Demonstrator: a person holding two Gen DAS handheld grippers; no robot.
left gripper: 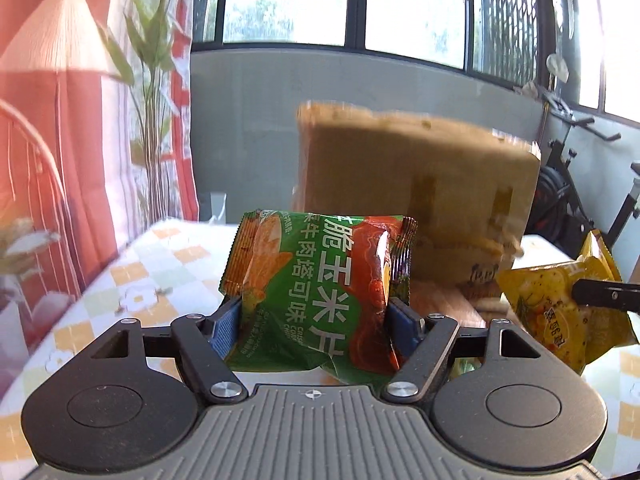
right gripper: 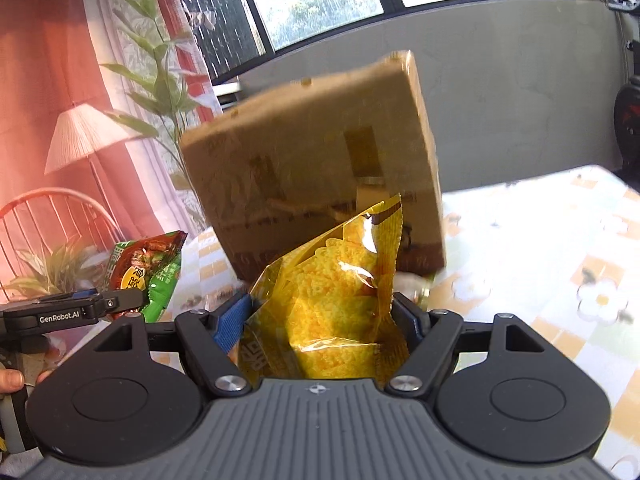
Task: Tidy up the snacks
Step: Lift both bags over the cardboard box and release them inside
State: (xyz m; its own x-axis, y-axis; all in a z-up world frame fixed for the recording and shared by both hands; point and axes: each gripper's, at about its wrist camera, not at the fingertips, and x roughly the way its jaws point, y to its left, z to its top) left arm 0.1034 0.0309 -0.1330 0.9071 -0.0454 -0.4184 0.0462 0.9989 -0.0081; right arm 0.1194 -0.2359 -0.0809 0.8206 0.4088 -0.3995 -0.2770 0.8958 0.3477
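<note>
My left gripper (left gripper: 314,320) is shut on a green and red corn-chip bag (left gripper: 320,280), with the blue pads (left gripper: 226,326) pressing its sides, and holds it above the table. My right gripper (right gripper: 324,316) is shut on a yellow chip bag (right gripper: 332,292) that stands upright between its fingers. Each bag also shows in the other view: the yellow bag (left gripper: 560,300) at the right edge, the green bag (right gripper: 148,272) at the left, held by the left gripper (right gripper: 120,304). A brown cardboard box (left gripper: 416,188) (right gripper: 316,168) stands just beyond both bags.
The table (right gripper: 540,240) has a checked cloth with flower prints. A lamp (left gripper: 60,36), a leafy plant (left gripper: 152,92) and red curtains stand to the left. An orange chair (right gripper: 52,212) is at the left. Exercise equipment (left gripper: 568,184) sits at the far right.
</note>
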